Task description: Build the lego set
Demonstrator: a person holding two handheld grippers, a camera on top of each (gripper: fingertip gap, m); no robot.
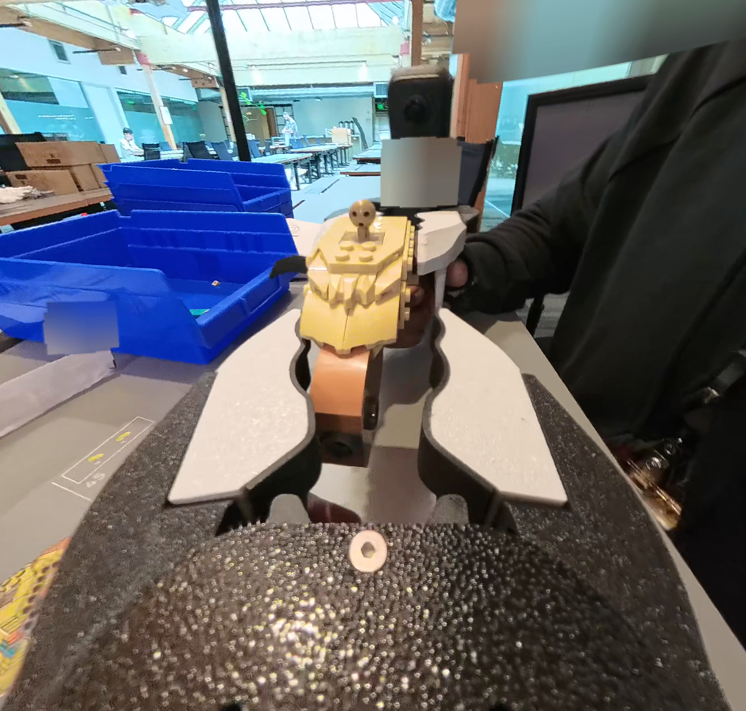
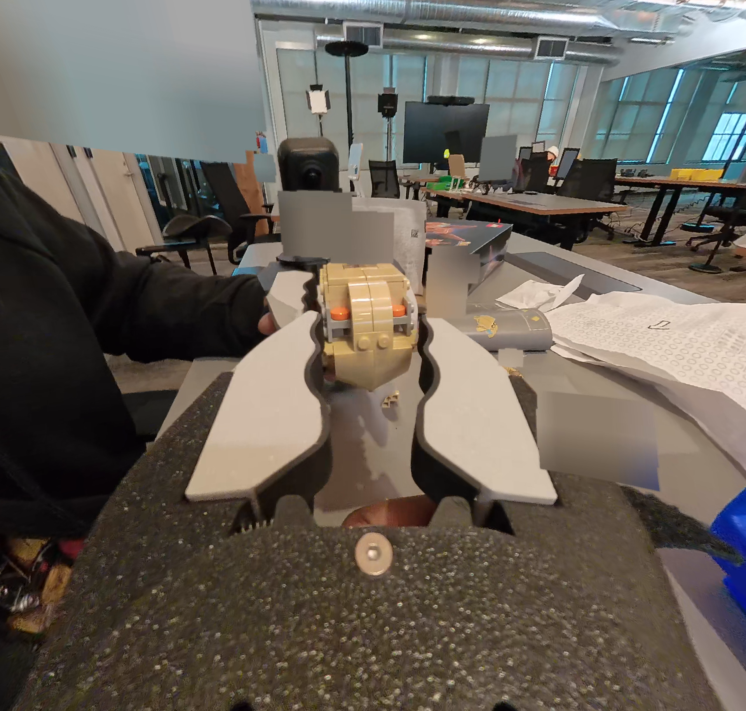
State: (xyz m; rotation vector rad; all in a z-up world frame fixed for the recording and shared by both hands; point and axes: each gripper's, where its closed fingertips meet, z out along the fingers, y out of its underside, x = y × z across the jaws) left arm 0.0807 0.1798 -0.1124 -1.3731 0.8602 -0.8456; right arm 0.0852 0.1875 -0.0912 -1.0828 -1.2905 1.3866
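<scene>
brick model (image 2: 365, 330) held up between both grippers, above the table | right gripper (image 2: 369, 340) clamps its sides | left gripper (image 1: 369, 328) stands apart around it (no contact visible) | looks light, stiff, seams likely fragile; grip flat flanks

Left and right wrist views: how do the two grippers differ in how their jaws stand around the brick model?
The left gripper has jaws wider than the brown part between them, a gap on one side; the right gripper has jaws close against the sides of the tan brick model. The left gripper flanks its brown end, the right gripper its orange-studded end. Both flank one model.
</scene>
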